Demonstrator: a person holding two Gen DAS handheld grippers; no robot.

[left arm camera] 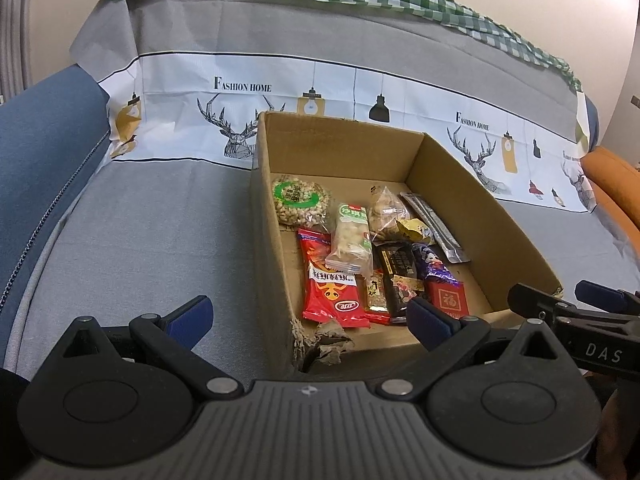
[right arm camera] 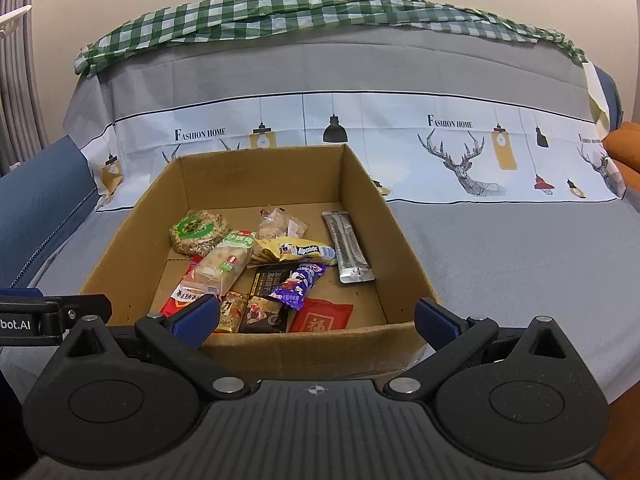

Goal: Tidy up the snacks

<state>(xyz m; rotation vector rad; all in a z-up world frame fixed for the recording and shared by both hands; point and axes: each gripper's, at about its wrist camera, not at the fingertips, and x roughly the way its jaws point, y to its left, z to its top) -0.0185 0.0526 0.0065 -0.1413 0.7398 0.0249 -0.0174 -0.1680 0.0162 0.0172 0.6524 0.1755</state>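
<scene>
An open cardboard box (left arm camera: 340, 148) (right arm camera: 260, 172) stands on the covered sofa seat and holds several snack packs. Among them are a round nut cake with a green label (left arm camera: 298, 200) (right arm camera: 198, 230), a long red pack (left arm camera: 330, 284), a silver sachet (left arm camera: 438, 224) (right arm camera: 348, 246), a purple wrapper (right arm camera: 298, 284) and a small red packet (left arm camera: 448, 300) (right arm camera: 322, 316). My left gripper (left arm camera: 308, 320) is open and empty at the box's torn near-left corner. My right gripper (right arm camera: 316, 316) is open and empty at the box's near wall.
A grey cover with a deer print (right arm camera: 460, 164) drapes the sofa. A green checked cloth (right arm camera: 304, 16) lies along the backrest top. A blue armrest (left arm camera: 44, 140) is at the left, an orange cushion (left arm camera: 612, 184) at the right. The right gripper shows at the edge of the left wrist view (left arm camera: 580, 312).
</scene>
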